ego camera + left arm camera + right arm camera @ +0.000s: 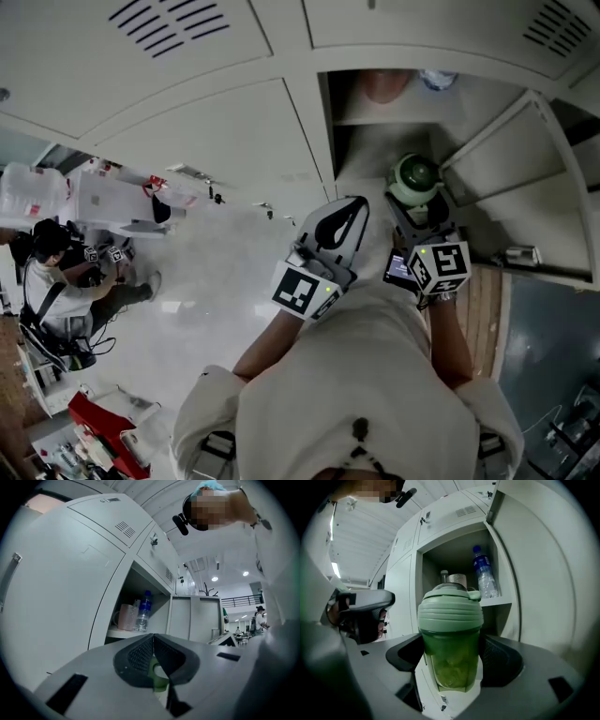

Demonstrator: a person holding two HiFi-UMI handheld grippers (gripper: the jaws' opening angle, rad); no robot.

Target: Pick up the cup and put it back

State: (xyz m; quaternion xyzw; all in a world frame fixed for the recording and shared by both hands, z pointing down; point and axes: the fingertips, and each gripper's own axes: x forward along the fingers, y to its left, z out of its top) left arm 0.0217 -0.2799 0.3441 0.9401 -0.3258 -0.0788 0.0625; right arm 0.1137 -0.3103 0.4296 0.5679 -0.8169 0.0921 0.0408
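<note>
Right gripper point(422, 220) was held forward and up before the open locker point(433, 564). Its jaws were clamped on the body of the green cup point(450, 634), which stood upright with its lid on top. Left gripper point(153, 654) was raised just left of it, jaws pressed together, nothing between. Water bottle point(484, 573) stood on the locker shelf beyond, far right.

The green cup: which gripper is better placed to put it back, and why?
Right. The right gripper holds the cup, facing the open locker shelf; the left gripper is shut and empty.
</note>
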